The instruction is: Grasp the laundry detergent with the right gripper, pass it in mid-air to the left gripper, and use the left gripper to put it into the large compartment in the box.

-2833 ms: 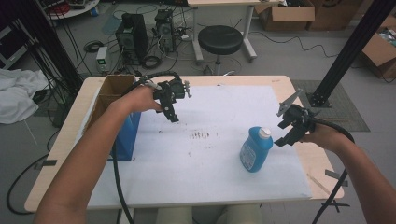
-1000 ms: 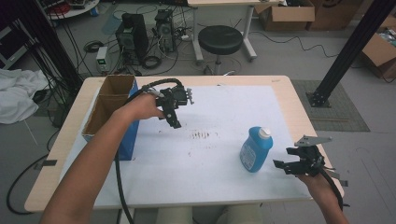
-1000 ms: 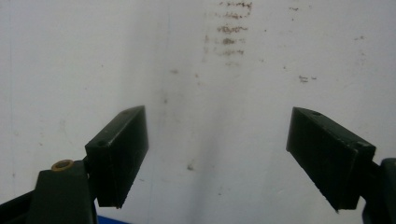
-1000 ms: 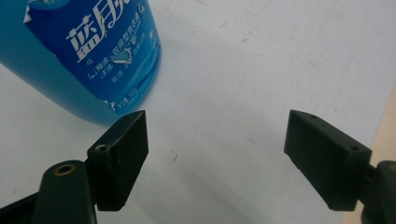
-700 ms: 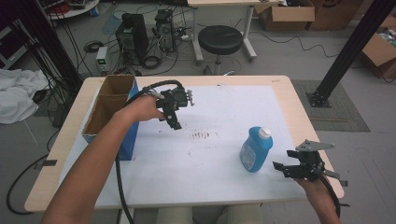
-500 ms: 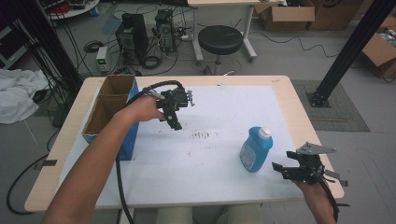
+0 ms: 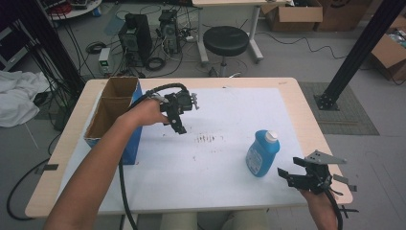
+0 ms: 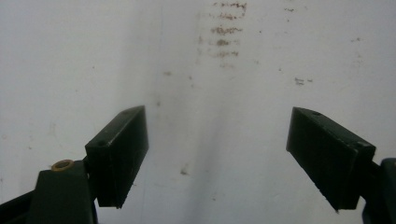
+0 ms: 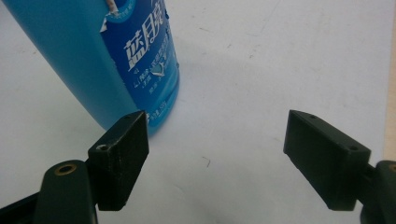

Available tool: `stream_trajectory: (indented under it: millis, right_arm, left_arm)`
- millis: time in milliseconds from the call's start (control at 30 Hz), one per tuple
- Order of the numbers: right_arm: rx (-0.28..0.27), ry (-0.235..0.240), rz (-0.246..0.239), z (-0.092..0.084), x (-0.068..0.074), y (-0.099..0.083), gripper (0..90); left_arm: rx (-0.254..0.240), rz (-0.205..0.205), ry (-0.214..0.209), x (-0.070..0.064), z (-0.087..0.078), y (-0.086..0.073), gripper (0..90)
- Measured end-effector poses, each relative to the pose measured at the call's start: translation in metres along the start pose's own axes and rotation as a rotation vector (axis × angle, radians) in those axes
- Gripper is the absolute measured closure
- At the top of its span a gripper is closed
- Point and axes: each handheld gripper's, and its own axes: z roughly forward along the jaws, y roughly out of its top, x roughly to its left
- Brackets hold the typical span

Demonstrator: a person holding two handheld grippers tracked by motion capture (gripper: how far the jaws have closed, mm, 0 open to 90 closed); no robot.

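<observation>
High view shows the right gripper (image 7: 287, 175) with jaws wide and empty, just beside the upright blue plastic detergent bottle (image 7: 262, 153) on the white table sheet (image 7: 215, 163). Left gripper (image 7: 178, 125) hangs agape over the sheet, holding nothing, near the open cardboard box (image 7: 111, 112), whose visible inside looks bare.

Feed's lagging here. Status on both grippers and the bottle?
Left gripper open, over the white mat. Right gripper open, beside the blue bottle, not touching. Bottle upright. Nothing between.
</observation>
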Motion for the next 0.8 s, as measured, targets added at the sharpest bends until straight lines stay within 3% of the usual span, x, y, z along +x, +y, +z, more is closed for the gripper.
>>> stream_trajectory:
  millis: [433, 800]
  right_arm:
    - [-0.096, -0.018, 0.041, -0.011, 0.026, -0.004, 21.9]
    - [-0.132, -0.058, 0.038, -0.016, 0.049, 0.001, 21.8]
  left_arm:
    - [-0.01, -0.001, 0.001, 0.0, 0.001, 0.002, 21.6]
    - [-0.008, 0.001, -0.001, 0.0, 0.002, 0.002, 21.6]
